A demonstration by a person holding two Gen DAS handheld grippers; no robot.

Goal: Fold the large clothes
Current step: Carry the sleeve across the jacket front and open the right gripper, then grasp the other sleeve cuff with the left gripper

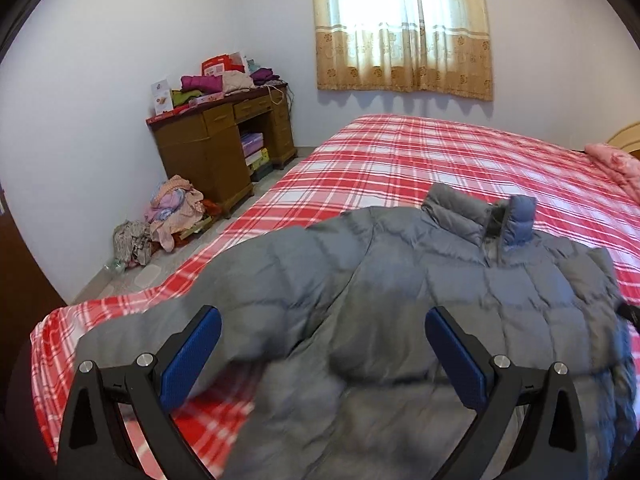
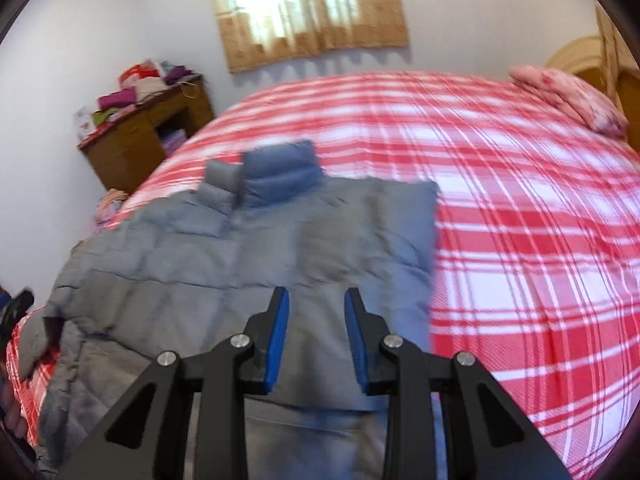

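A grey quilted puffer jacket [image 1: 400, 300] lies on the red and white plaid bed [image 1: 420, 152], collar away from me. Its left sleeve stretches toward the bed's near left corner. My left gripper [image 1: 323, 320] is wide open above the jacket's left chest and sleeve, holding nothing. In the right wrist view the jacket [image 2: 200, 256] shows its right side folded over the body, with a straight right edge. My right gripper [image 2: 317, 300] is open with a narrower gap, just above the folded part near the hem, empty. The bed [image 2: 520, 220] spreads to the right.
A brown wooden desk [image 1: 216, 140] piled with folded clothes and boxes stands against the left wall. A heap of clothes [image 1: 168, 216] lies on the floor beside it. A pink pillow [image 2: 568, 96] lies at the bed's far right by the headboard. A curtained window [image 1: 404, 28] is behind.
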